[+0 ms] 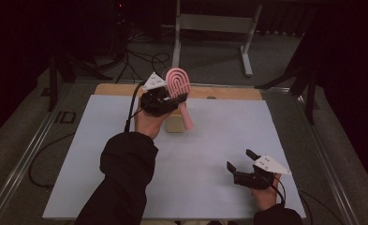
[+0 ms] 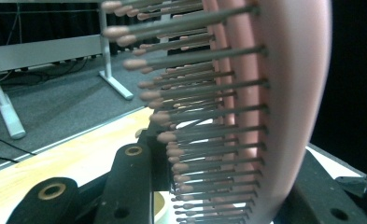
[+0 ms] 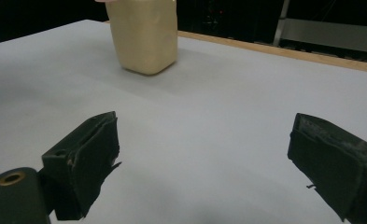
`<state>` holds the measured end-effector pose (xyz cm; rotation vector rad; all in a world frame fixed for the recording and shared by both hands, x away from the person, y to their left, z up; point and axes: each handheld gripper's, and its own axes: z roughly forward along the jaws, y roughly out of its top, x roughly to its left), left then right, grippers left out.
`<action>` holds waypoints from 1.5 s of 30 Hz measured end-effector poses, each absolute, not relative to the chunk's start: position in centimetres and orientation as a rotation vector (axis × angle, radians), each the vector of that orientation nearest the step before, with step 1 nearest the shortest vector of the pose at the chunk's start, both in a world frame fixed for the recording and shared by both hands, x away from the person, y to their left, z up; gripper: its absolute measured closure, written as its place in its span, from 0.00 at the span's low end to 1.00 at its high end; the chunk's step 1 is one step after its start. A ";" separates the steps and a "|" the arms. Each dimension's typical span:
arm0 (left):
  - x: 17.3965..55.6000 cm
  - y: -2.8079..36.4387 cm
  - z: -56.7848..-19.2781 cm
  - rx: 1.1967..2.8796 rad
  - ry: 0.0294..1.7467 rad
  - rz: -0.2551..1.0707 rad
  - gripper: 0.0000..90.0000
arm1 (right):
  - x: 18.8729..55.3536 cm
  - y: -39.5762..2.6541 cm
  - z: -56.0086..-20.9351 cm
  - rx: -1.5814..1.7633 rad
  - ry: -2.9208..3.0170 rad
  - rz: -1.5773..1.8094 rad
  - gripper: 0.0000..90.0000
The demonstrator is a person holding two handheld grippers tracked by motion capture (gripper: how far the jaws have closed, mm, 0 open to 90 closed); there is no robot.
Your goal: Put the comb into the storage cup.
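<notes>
Above the far middle of the table (image 1: 92, 154), the left gripper (image 1: 174, 99) holds a pink hairbrush (image 1: 178, 82) clear of the surface, its jaws clamped across the lower part of the brush head. The oval head rises above the jaws, and the pink handle (image 1: 187, 117) slants down and to the right below them. Just beneath the gripper a cream container (image 1: 174, 124) stands on the pale sheet, with the handle crossing in front of its right side; whether the two touch cannot be told.

In the left gripper view, the brush (image 2: 284, 93) sits right between the two black jaws. Its smooth pink back lies against the right-hand jaw, and its rows of grey bristles (image 2: 204, 121) with rounded pink tips point toward the left-hand jaw, the lowest rows reaching it.

Over at the near right of the table, the right gripper (image 1: 241, 161) hovers low, jaws spread wide with bare sheet between them (image 3: 204, 158). In its own view the cream container (image 3: 144, 35) stands well ahead, toward the far wooden edge (image 3: 274, 49).
</notes>
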<state>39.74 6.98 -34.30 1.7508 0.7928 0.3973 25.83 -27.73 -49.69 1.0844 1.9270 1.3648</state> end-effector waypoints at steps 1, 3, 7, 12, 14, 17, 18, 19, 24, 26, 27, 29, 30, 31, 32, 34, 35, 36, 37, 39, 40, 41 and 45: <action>39.9 6.9 -34.2 1.748 0.798 0.402 0.71 | 25.8 -27.7 -49.7 1.085 1.927 1.363 0.10; 40.0 6.8 -34.1 1.752 0.798 0.408 0.71 | 25.8 -27.7 -49.7 1.085 1.927 1.366 0.09; 40.1 6.6 -33.9 1.755 0.798 0.422 0.71 | 25.8 -27.8 -49.7 1.085 1.926 1.369 0.09; 40.3 6.5 -33.8 1.757 0.798 0.433 0.71 | 25.8 -27.8 -49.7 1.086 1.924 1.372 0.09; 40.4 6.6 -33.7 1.760 0.803 0.439 0.71 | 25.8 -27.8 -49.7 1.087 1.924 1.372 0.09; 40.6 6.7 -33.7 1.759 0.812 0.447 0.71 | 25.8 -27.8 -49.7 1.085 1.925 1.373 0.10; 40.7 6.7 -33.6 1.756 0.815 0.450 0.71 | 25.8 -27.8 -49.7 1.086 1.925 1.373 0.09; 40.7 6.8 -33.6 1.754 0.817 0.453 0.71 | 25.8 -27.8 -49.7 1.085 1.926 1.373 0.09; 40.9 6.9 -33.5 1.748 0.824 0.466 0.71 | 25.9 -27.7 -49.7 1.086 1.926 1.375 0.09; 41.1 6.9 -33.4 1.747 0.830 0.474 0.71 | 25.9 -27.8 -49.7 1.085 1.927 1.374 0.09; 41.1 6.9 -33.4 1.748 0.831 0.477 0.71 | 25.9 -27.8 -49.7 1.086 1.927 1.373 0.10; 41.2 6.8 -33.4 1.750 0.831 0.479 0.71 | 25.9 -27.8 -49.7 1.087 1.927 1.376 0.09; 41.3 6.8 -33.4 1.751 0.832 0.483 0.71 | 25.9 -27.8 -49.7 1.087 1.926 1.376 0.09; 41.3 6.7 -33.4 1.749 0.834 0.485 0.71 | 25.9 -27.8 -49.7 1.088 1.926 1.376 0.09; 41.4 6.7 -33.4 1.748 0.835 0.488 0.71 | 25.9 -27.8 -49.7 1.090 1.925 1.375 0.09; 41.5 6.7 -33.3 1.749 0.837 0.495 0.71 | 25.9 -27.8 -49.7 1.091 1.925 1.376 0.09; 41.5 6.7 -33.3 1.747 0.839 0.499 0.71 | 25.9 -27.8 -49.7 1.088 1.927 1.376 0.09; 41.6 6.7 -33.2 1.748 0.840 0.503 0.71 | 25.9 -27.8 -49.7 1.088 1.927 1.379 0.09; 41.6 6.7 -33.2 1.745 0.842 0.504 0.71 | 25.9 -27.8 -49.7 1.089 1.926 1.377 0.09; 41.7 6.8 -33.2 1.738 0.846 0.507 0.71 | 25.9 -27.8 -49.7 1.090 1.926 1.376 0.09; 41.8 6.8 -33.2 1.736 0.848 0.507 0.71 | 25.9 -27.8 -49.7 1.088 1.927 1.376 0.09; 41.9 6.8 -33.2 1.735 0.851 0.512 0.71 | 25.9 -27.8 -49.7 1.087 1.927 1.377 0.10; 42.0 7.0 -33.3 1.731 0.862 0.521 0.71 | 25.9 -27.8 -49.7 1.091 1.923 1.379 0.10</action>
